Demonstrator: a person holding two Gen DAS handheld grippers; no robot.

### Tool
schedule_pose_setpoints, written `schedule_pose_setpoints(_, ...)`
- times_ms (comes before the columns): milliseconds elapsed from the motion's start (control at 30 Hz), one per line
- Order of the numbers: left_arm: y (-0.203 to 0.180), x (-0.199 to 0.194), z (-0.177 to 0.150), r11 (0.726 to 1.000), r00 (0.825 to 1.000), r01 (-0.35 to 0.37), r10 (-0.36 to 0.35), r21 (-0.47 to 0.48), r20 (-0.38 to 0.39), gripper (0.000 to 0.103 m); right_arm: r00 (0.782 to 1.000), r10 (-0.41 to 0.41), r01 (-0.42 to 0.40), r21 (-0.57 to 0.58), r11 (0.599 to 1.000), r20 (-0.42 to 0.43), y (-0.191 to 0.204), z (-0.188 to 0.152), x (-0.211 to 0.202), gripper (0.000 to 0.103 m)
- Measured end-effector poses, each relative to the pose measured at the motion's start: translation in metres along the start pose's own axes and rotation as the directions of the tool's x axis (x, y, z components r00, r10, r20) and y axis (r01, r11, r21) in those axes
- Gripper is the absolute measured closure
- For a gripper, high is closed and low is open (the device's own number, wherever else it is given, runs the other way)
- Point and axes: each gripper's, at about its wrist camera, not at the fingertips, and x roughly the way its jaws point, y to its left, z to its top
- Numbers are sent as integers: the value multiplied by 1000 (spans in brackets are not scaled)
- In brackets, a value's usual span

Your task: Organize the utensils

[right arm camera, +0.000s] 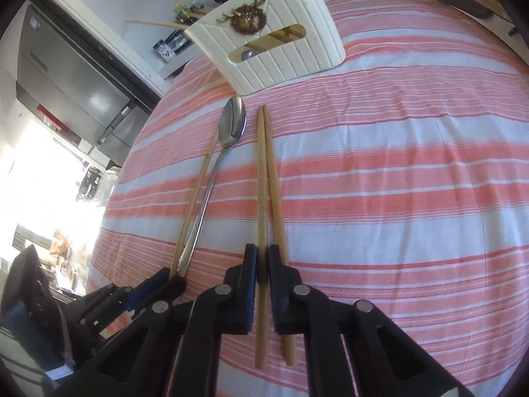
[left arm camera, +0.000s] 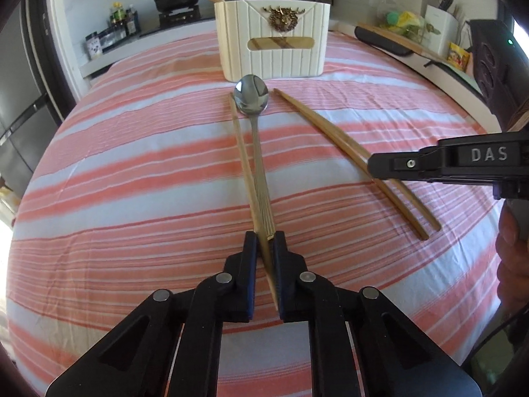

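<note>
On the left, the left gripper [left arm camera: 264,241] has its jaws closed on the butt ends of a steel spoon [left arm camera: 252,94] and a single wooden chopstick [left arm camera: 243,152] lying side by side on the striped tablecloth [left arm camera: 132,172]. To its right, the right gripper [right arm camera: 263,254] is pinched on one chopstick of the pair of chopsticks [right arm camera: 269,178]; its twin lies just outside the right finger, apparently ungripped.

Lifting well means raising both bundles level and slowly, since the spoon's heavy bowl may swing down from so rearward a hold, and the loose chopstick will likely stay behind.

The white utensil holder [left arm camera: 274,43] stands straight ahead, near the spoon bowl, with chopsticks already in it. The cloth around is open; the grippers sit close together, so lift apart.
</note>
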Motion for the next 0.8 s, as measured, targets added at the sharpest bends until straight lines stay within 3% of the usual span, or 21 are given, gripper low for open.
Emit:
schedule_pose_setpoints(167,18,-7,-4,997,1000,18,-18,-76,0,98,995,-18,13,50,999,95,-24,-2,-43,96)
schedule_pose_setpoints(333,49,-23,-18,988,1000,4,-4,-154,5,99,971,-189,192,-3,981,147,-43,-17,-76,96)
schedule_pose_setpoints(467,71,-26,-28,979,1000,-28,27,-203,-10,98,899,-402,428,-151,891,173,-41,-39,-70,92)
schedule_pose_setpoints(533,73,-24,-29,982,999,-38,36,-188,-12,96,867,-466,494,-185,849,175,-42,-50,-63,90)
schedule_pose_setpoints(567,73,-25,-29,982,999,-48,47,-181,-7,88,852,-474,515,-194,835,222,-42,-55,-66,82)
schedule_pose_setpoints(600,73,-25,-29,983,998,-64,63,-171,-8,79,841,-488,533,-201,822,235,-40,-60,-67,61)
schedule_pose_setpoints(633,71,-25,-29,984,997,-78,78,-160,-6,55,832,-495,545,-201,814,250,-39,-63,-68,58)
schedule_pose_setpoints(667,71,-24,-28,984,995,-95,95,-154,-3,40,828,-498,549,-196,812,258,-39,-64,-68,58)
schedule_pose_setpoints(800,69,-16,-27,984,992,-129,128,-125,-12,35,841,-467,517,-150,843,271,-45,-63,-68,58)
